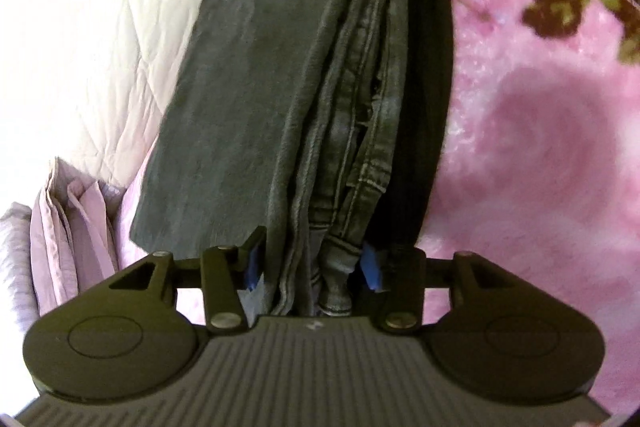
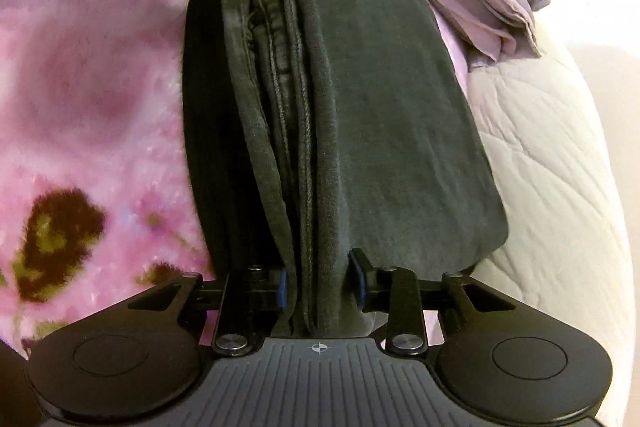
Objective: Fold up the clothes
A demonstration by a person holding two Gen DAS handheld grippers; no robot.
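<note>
Tongs (image 1: 312,267) (image 2: 320,287) clamp jeans (image 1: 240,107); ends hidden.

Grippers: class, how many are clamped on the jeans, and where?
2. The left gripper pinches one end of the jeans; the right gripper pinches the opposite end.

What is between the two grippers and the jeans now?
Nothing. Both are already clamped on the jeans: the left gripper holds one end of the folded edge, the right gripper the other. The jeans hang over the pink blanket.

Blanket (image 1: 540,147) under jeans (image 1: 248,99) hidden.
</note>
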